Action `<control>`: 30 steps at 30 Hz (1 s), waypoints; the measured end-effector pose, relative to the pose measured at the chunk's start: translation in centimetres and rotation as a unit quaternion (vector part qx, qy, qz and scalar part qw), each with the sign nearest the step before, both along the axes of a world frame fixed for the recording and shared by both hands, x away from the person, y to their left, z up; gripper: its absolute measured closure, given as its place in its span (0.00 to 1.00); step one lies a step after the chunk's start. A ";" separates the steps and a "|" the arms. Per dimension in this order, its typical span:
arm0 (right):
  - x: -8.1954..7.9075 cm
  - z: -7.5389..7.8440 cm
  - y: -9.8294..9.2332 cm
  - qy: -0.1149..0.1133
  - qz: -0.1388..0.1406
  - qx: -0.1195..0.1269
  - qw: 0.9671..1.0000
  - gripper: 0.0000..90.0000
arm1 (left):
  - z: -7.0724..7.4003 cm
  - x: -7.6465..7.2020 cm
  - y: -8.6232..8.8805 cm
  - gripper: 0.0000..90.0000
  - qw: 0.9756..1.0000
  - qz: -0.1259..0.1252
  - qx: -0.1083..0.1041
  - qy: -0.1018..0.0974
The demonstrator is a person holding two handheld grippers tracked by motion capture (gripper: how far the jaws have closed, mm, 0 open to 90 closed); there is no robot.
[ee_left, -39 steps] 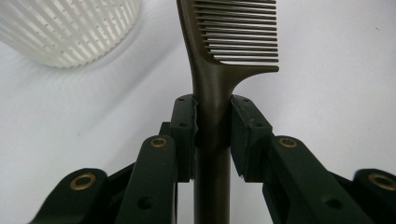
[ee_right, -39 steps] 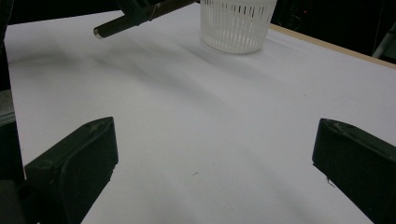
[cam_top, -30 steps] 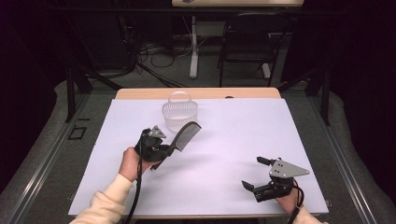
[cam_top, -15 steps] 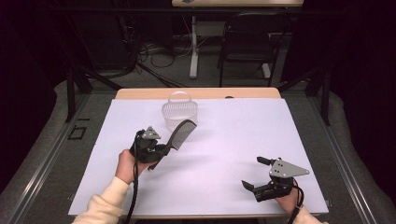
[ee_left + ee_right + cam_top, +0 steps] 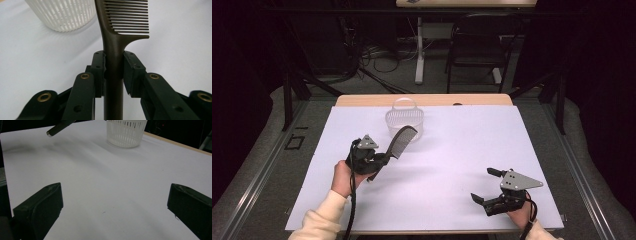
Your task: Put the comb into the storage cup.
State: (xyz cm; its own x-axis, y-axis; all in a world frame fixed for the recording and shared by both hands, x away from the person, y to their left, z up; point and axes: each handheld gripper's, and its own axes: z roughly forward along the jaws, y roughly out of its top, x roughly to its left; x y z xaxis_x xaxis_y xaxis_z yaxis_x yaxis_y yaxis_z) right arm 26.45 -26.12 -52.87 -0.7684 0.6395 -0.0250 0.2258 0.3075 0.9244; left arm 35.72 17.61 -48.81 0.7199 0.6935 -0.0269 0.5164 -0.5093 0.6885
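On my left side, the left gripper [image 5: 379,161] is clenched on the dark comb [image 5: 401,141], and from the high view I can see it lifted off the white table cover [image 5: 452,165], with the comb rising out of the jaws up and to the right. In the left gripper view both pads press against the comb's handle from either side, just below the point where the teeth begin; the handle runs on down between the jaws and out of the bottom of that view, while the toothed part stands above the jaw tips with its teeth pointing to the right in that view. The comb's far end sits in front of the white slatted basket [image 5: 404,121] as seen from above, overlapping its lower right edge in the picture; I cannot tell whether it touches the basket. The basket itself stands upright near the far edge of the cover, with its handle loop raised behind it. Moving across to my right, the right gripper [image 5: 484,187] lies low near the front right part of the cover, well apart from the comb and basket. Its jaws are spread wide, with only bare cover between them in the right gripper view.
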 end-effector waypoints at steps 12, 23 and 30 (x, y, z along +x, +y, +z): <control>0.0 0.0 0.0 -0.002 0.000 0.001 1.000 0.00 | 0.4 -0.1 0.7 0.80 1.000 0.011 -0.008 -0.013; 0.0 0.0 0.0 0.002 -0.003 0.000 1.000 0.00 | 0.6 0.1 1.2 0.80 1.000 0.015 -0.014 -0.019; 0.0 0.0 0.0 0.001 -0.003 -0.001 1.000 0.00 | 1.0 0.3 1.4 0.80 0.999 0.020 -0.016 -0.025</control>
State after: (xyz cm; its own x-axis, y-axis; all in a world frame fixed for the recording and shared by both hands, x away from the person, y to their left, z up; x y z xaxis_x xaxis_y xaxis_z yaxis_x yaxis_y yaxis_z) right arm 26.50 -26.10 -52.89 -0.7647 0.6438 -0.0254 0.2290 0.3085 0.9232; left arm 36.02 19.03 -47.83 0.6925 0.7213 -0.0140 0.5001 -0.4659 0.7300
